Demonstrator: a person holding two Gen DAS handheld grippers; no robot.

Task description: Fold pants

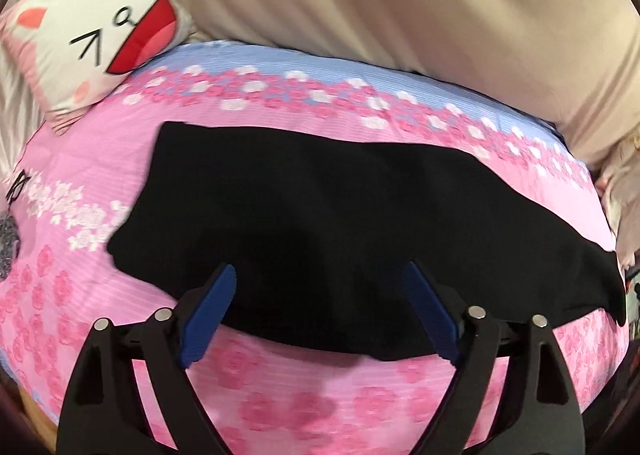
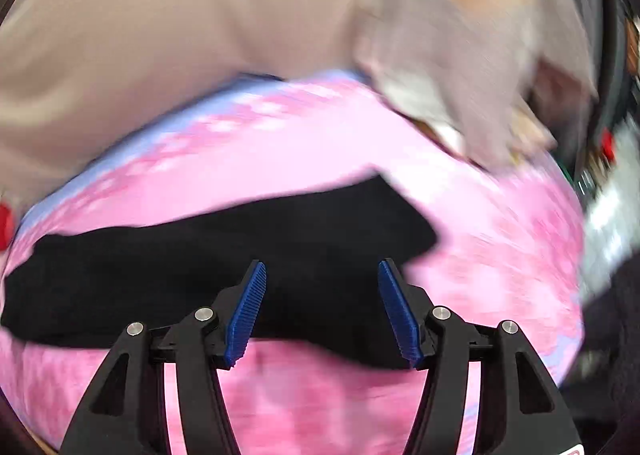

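Note:
Black pants (image 1: 320,215) lie flat across a pink flowered bedspread (image 1: 80,275), stretched left to right. My left gripper (image 1: 320,275) is open, its blue pads (image 1: 210,315) just above the near edge of the pants, holding nothing. In the right wrist view the pants (image 2: 200,255) lie the same way, one end near the right. My right gripper (image 2: 322,271) is open over the near edge close to that end, empty. This view is motion-blurred.
A beige quilt (image 1: 400,15) is piled at the back of the bed. A cartoon cat pillow (image 1: 92,27) lies at the back left. A pale patterned cloth (image 2: 460,55) lies at the back right, with blurred clutter (image 2: 612,175) beyond the bed's right edge.

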